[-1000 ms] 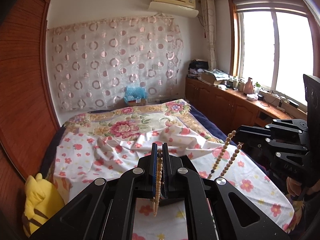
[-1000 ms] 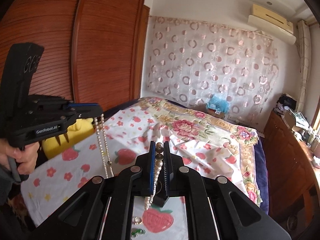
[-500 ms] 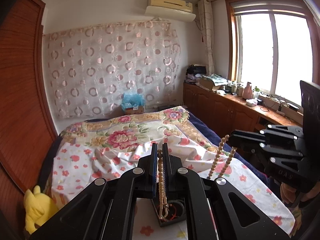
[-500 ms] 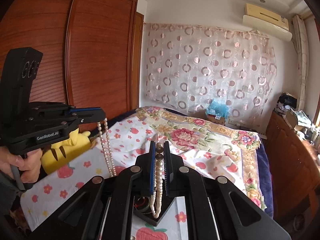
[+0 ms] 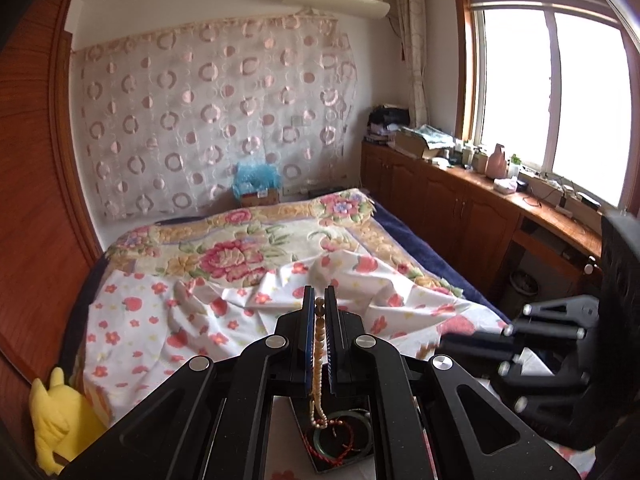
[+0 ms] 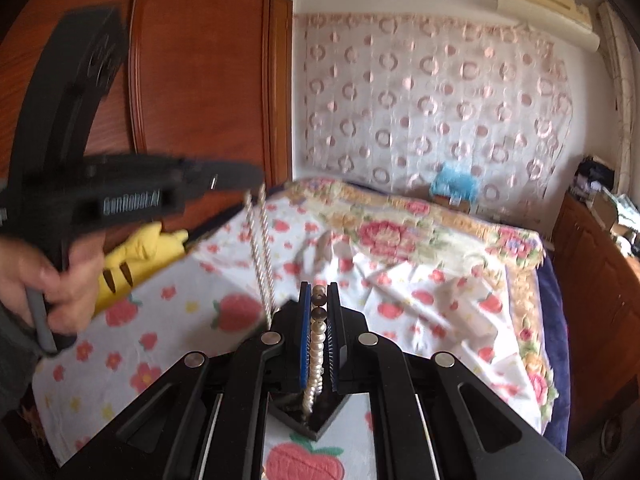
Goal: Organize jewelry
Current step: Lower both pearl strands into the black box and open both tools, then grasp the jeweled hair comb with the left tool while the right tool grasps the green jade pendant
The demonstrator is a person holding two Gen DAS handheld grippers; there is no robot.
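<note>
My left gripper is shut on a pearl necklace whose strand hangs down over a black tray holding a green bangle and a red cord. My right gripper is shut on the same pearl necklace, hanging over the black tray. In the right wrist view the left gripper is at the left, with two strands of the necklace hanging from it. In the left wrist view the right gripper is blurred at the right.
A bed with a strawberry-print sheet and floral blanket lies below. A yellow plush toy sits at the left bed edge. A wooden wardrobe stands left; wooden cabinets run under the window.
Both grippers have moved forward and down with the necklace, so the black tray now lies under both. The right gripper has dropped lower in the left wrist view.
</note>
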